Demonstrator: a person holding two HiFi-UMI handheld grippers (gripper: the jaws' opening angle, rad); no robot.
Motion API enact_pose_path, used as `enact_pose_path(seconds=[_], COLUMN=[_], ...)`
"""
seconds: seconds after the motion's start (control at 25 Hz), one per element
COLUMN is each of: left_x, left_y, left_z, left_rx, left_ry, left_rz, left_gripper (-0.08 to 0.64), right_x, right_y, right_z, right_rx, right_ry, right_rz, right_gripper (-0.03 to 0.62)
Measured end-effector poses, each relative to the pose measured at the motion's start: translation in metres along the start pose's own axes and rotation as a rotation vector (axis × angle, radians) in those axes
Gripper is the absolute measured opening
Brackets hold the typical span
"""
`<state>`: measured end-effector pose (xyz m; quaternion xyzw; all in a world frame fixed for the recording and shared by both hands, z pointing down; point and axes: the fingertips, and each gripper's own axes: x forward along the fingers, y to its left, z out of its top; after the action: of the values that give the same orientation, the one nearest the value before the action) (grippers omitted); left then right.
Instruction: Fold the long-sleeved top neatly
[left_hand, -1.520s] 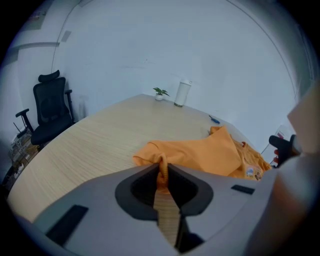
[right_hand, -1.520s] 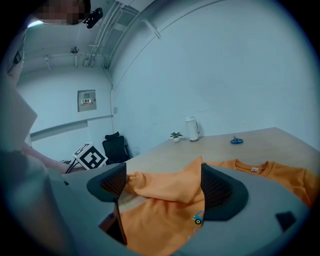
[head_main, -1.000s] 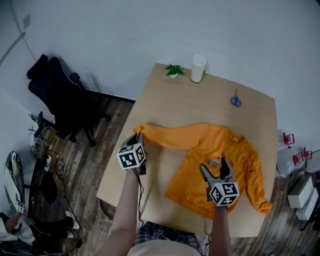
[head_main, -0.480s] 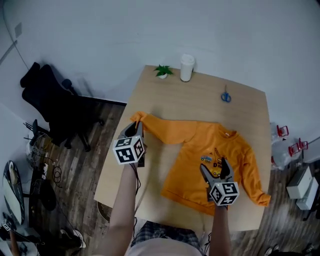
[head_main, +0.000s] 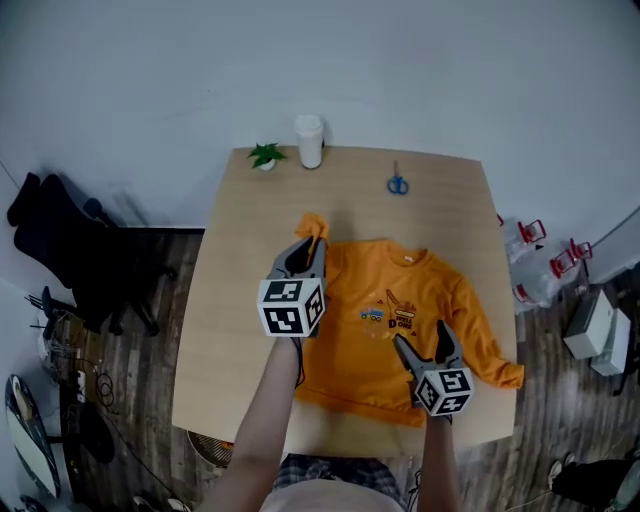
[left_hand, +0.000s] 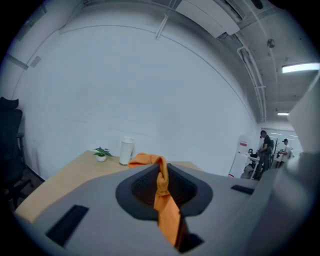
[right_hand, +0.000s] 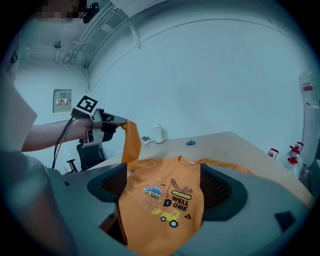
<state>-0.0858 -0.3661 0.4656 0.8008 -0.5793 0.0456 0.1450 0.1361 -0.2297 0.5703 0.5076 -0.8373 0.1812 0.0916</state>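
The orange long-sleeved top (head_main: 400, 300) lies face up on the wooden table (head_main: 235, 310), its truck print showing. My left gripper (head_main: 308, 248) is shut on the cuff of the top's left sleeve (head_main: 314, 224) and holds it lifted above the shoulder area. In the left gripper view the orange sleeve (left_hand: 165, 200) runs pinched between the closed jaws. My right gripper (head_main: 420, 340) hovers open over the lower right of the top. In the right gripper view the top (right_hand: 170, 195) spreads beneath the wide jaws, and the left gripper (right_hand: 117, 120) holds the sleeve (right_hand: 131, 142) raised at the left.
A small potted plant (head_main: 265, 156), a white cup (head_main: 310, 140) and blue scissors (head_main: 398, 184) sit along the table's far edge. The other sleeve (head_main: 490, 350) reaches toward the right edge. A black office chair (head_main: 60, 240) stands on the floor at the left.
My left gripper has risen and swung right with the sleeve cuff, bringing the outstretched sleeve in over the top's body. The right gripper stayed open over the lower hem area.
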Motion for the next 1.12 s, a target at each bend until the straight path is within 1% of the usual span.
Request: enact_pose_path(seconds=[0.24, 0.48, 0.64, 0.84, 1.12], left_x=[0.037, 0.068, 0.084, 0.098, 0.118], left_y=[-0.096, -0.166, -0.2, -0.235, -0.26], left_z=[-0.026, -0.063, -0.097, -0.145, -0.201], left_rx=[0.025, 0.062, 0.092, 0.157, 0.199], left_ry=[0.05, 0.125, 0.196, 0.288, 0.403], left_rz=[-0.169, -0.281, -0.339, -0.389, -0.439], left_gripper=[0.04, 0.04, 0.041, 0.041, 0.046], right_x=[-0.029, -0.052, -0.065, -0.078, -0.089], right_y=[-0.038, -0.067, -0.084, -0.102, -0.112], right_z=[-0.006, -0.016, -0.024, -0.032, -0.039], right_rx=[0.032, 0.058, 0.071, 0.09, 0.097], right_ry=[-0.006, -0.003, 0.009, 0.016, 0.025], right_rz=[-0.078, -0.134, -0.165, -0.197, -0.213], right_gripper=[0.443, 0.443, 0.443, 0.443, 0.443])
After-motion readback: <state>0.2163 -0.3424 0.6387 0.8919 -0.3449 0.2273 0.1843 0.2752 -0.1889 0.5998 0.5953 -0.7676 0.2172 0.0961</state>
